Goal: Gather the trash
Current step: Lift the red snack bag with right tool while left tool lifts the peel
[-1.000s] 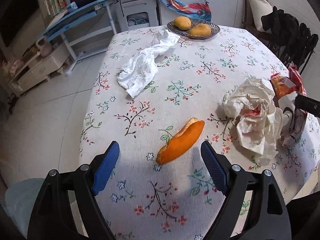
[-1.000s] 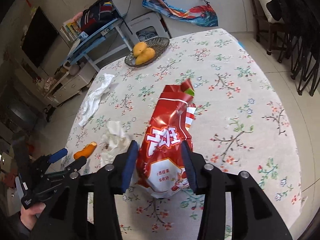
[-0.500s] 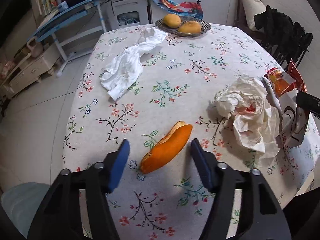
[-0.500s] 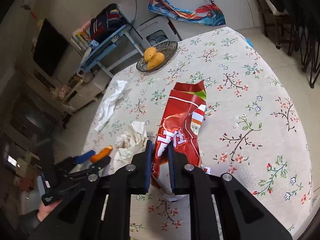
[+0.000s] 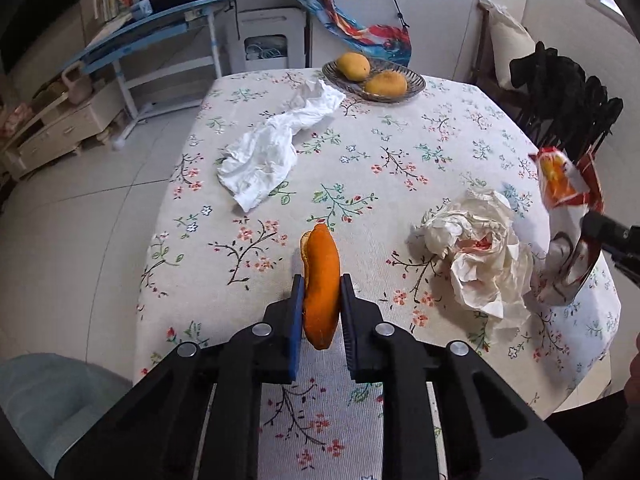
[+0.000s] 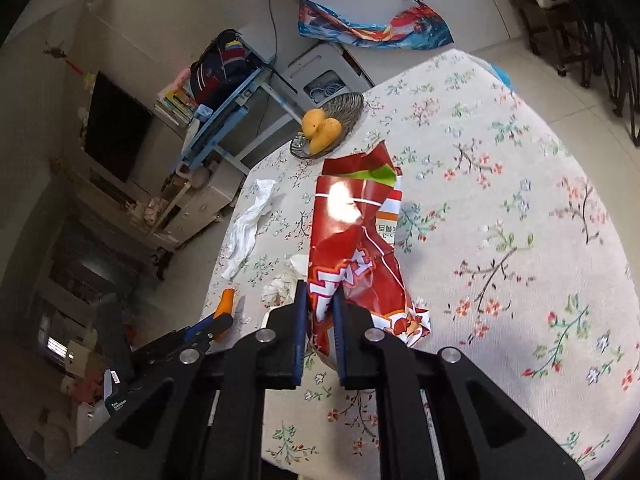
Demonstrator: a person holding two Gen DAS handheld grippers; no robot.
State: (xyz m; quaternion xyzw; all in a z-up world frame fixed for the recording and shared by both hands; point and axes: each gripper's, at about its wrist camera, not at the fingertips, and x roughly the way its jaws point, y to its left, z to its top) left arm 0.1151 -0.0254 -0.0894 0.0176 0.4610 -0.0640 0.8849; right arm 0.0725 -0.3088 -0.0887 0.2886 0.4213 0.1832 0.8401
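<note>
While right hand-held gripper pinches snack bag, left hand-held gripper, closing, pinches orange peel.

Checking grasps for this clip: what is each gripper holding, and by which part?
Left gripper: orange peel, near its lower end. Right gripper: red snack bag, near its bottom edge.

left wrist: down, close | right wrist: down | shared: table
</note>
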